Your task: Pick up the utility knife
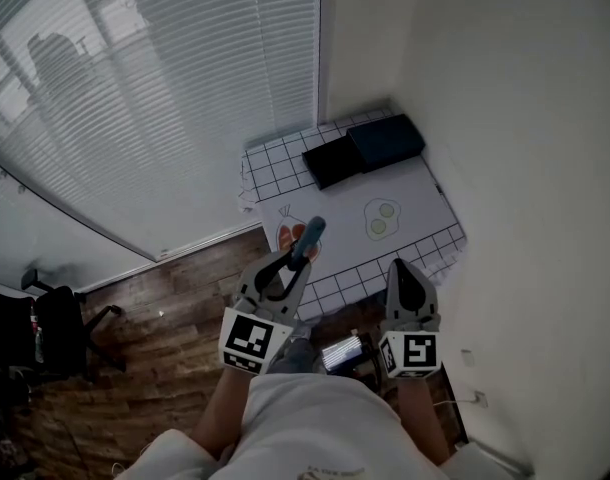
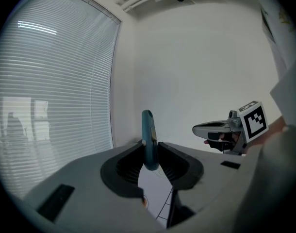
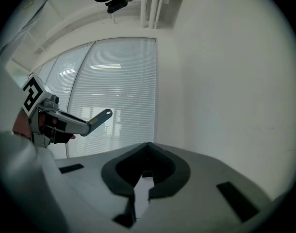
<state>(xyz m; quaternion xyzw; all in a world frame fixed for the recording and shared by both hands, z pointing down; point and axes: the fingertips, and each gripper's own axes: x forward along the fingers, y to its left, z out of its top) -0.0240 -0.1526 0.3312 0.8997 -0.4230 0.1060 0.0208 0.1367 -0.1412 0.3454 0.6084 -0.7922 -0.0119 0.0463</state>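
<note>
At the left, the teal utility knife is clamped between the jaws of the left gripper and held clear above the worktop. At the right, the right gripper is kept empty, jaws closed together. The pickup is judged complete.

Bench is standing in the rm corner, w/ a white grid-edged cloth covering its top. Two dark boxes are lying on the cloth at the far end, touching: blk box toward the blinds, navy box toward the wall.
</note>
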